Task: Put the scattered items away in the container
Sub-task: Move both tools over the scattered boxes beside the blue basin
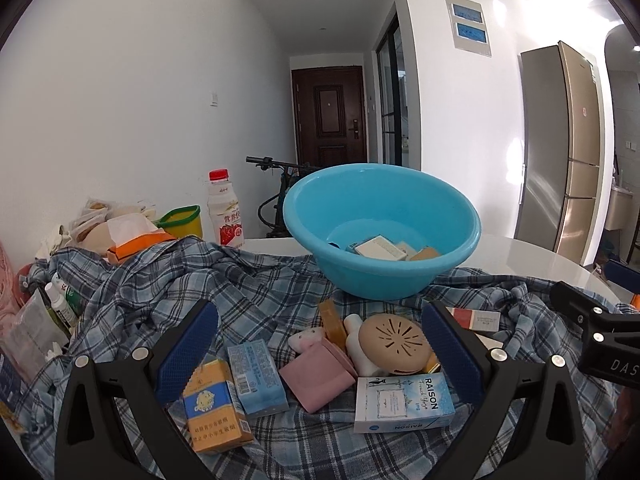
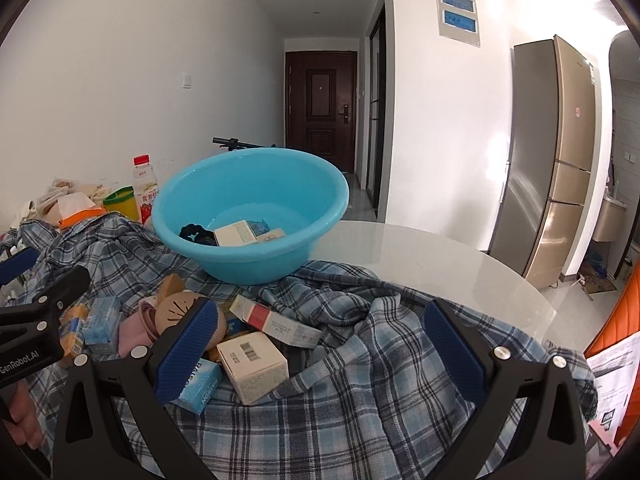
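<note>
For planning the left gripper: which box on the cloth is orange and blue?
The cigarette pack beside the left gripper's left finger; the other boxes are pale blue or white.

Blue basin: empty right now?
No. The blue basin already holds a white box and a dark object beside it in the right wrist view.
</note>
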Action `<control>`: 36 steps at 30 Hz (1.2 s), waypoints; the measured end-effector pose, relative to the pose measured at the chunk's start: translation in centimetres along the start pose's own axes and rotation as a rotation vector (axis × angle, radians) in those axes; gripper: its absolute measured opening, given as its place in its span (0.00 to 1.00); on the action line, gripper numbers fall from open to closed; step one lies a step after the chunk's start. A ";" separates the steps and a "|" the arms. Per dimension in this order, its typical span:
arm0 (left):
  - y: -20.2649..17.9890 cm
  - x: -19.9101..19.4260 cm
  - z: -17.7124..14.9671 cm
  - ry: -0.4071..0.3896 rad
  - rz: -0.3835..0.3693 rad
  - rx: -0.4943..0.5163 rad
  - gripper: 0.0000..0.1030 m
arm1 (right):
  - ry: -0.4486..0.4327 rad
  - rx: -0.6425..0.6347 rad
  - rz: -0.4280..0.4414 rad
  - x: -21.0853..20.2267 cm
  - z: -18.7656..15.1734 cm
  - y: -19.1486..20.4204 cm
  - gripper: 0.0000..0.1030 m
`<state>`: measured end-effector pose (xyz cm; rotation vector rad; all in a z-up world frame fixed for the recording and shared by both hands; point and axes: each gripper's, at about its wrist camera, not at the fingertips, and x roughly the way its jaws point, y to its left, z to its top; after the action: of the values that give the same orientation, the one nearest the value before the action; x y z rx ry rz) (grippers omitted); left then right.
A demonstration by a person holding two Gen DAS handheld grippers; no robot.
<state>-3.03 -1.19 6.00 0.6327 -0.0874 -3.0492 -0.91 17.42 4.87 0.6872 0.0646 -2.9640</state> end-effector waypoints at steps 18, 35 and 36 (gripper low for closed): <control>-0.3 4.6 12.7 0.043 0.005 0.032 1.00 | 0.060 -0.127 0.090 5.5 13.1 2.2 1.00; -3.2 8.8 13.7 0.160 -0.097 0.094 1.00 | 0.198 -0.173 0.134 8.6 14.5 -1.0 1.00; -3.5 8.8 13.7 0.164 -0.098 0.097 1.00 | 0.202 -0.174 0.132 8.7 14.3 -1.2 1.00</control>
<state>-16.60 2.66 14.81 0.9170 -0.2077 -3.0861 -15.04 16.92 13.95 0.9241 0.2772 -2.7146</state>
